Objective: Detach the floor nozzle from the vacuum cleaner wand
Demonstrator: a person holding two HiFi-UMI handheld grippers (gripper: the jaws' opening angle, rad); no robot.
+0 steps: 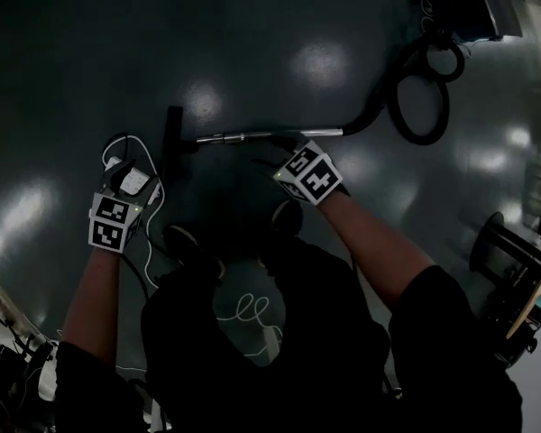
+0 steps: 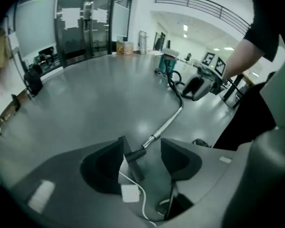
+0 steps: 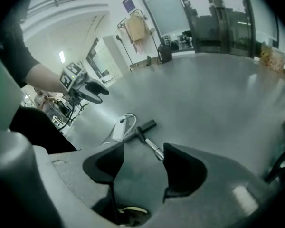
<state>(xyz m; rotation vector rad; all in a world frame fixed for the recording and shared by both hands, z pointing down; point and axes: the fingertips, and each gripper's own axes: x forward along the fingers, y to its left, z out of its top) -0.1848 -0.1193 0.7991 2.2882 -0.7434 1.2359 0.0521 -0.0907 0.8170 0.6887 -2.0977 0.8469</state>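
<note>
The black floor nozzle (image 1: 173,142) lies on the dark floor, and its neck meets the end of the metal wand (image 1: 270,135); I cannot tell whether they are joined. A black hose (image 1: 406,88) runs from the wand to the vacuum cleaner (image 1: 473,7). My left gripper (image 1: 131,180) hangs high above the floor, left of the nozzle. Its jaws are open and empty, with the nozzle (image 2: 133,158) and wand (image 2: 164,126) seen far below between them. My right gripper (image 1: 284,159) hangs over the wand, open and empty, with the nozzle (image 3: 145,126) beyond its jaws.
A white power strip (image 1: 133,177) with a white cable lies left of the nozzle. My shoes (image 1: 194,246) stand just behind the wand. A looped white cord (image 1: 243,312) lies near my feet. A dark stand (image 1: 514,251) is at the right. Glass doors (image 2: 85,23) lie far off.
</note>
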